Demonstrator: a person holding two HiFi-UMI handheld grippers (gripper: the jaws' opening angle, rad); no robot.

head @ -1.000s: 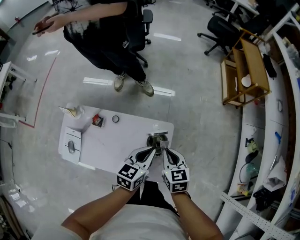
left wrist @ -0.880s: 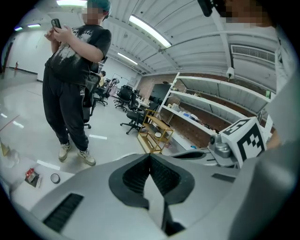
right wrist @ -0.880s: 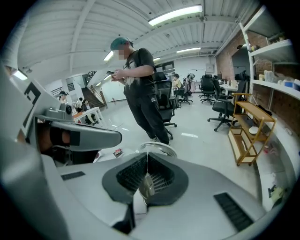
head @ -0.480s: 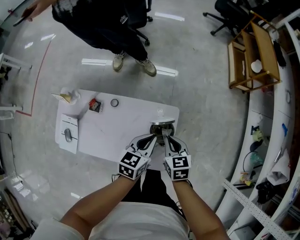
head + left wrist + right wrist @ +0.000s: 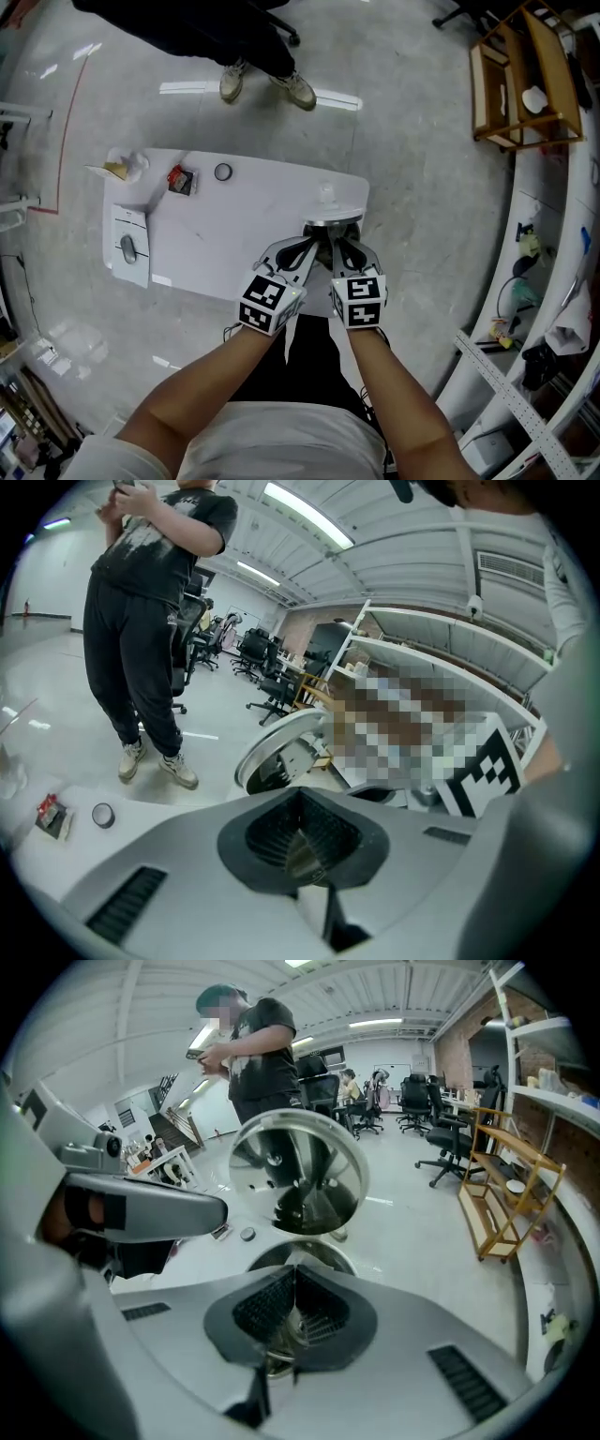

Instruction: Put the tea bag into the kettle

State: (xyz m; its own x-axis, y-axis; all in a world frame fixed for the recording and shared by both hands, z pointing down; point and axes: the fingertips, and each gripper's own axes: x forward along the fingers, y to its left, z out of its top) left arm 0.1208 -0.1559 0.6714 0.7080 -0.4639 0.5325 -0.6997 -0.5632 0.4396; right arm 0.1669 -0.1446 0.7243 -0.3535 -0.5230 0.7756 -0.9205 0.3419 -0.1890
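Kettle (image 5: pixel 349 222) open, lid (image 5: pixel 298 1174) raised, inside unclear

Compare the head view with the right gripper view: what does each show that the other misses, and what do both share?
Only the head view shows the mouse and the wearer's forearms. Only the right gripper view shows the standing person from the torso up and the ceiling lights. Both show the kettle with its lid up, the left claw near it, the small ring on the white table and the wooden shelf.
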